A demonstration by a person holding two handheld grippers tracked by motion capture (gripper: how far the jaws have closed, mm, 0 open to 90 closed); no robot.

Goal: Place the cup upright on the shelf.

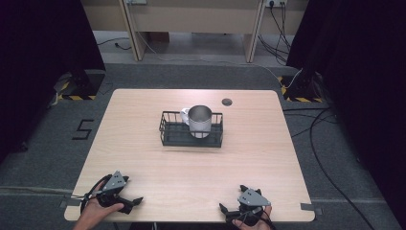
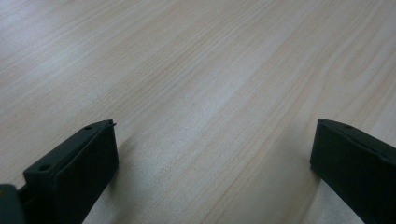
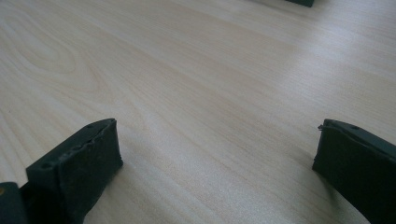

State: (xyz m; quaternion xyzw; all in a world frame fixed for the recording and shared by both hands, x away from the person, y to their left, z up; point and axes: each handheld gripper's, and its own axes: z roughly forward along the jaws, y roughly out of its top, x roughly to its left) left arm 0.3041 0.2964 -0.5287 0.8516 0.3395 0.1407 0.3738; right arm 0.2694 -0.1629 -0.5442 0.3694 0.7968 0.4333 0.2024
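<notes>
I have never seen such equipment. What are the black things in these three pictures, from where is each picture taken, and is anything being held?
There is no robot here. A person holds a hand tool in each hand: the left gripper and the right gripper, each with two black jaws.

The wide picture comes from a fixed camera above the person's side of the wooden table. The other two come from small cameras riding on the grippers and looking along their own jaws, so you see black fingertips close up over bare wood.

On the table, a metal mug stands upright in a black wire basket. A small dark round spot lies beyond it.

Nothing is held. Both grippers sit near the table's front edge with jaws wide open, far from the mug.
</notes>
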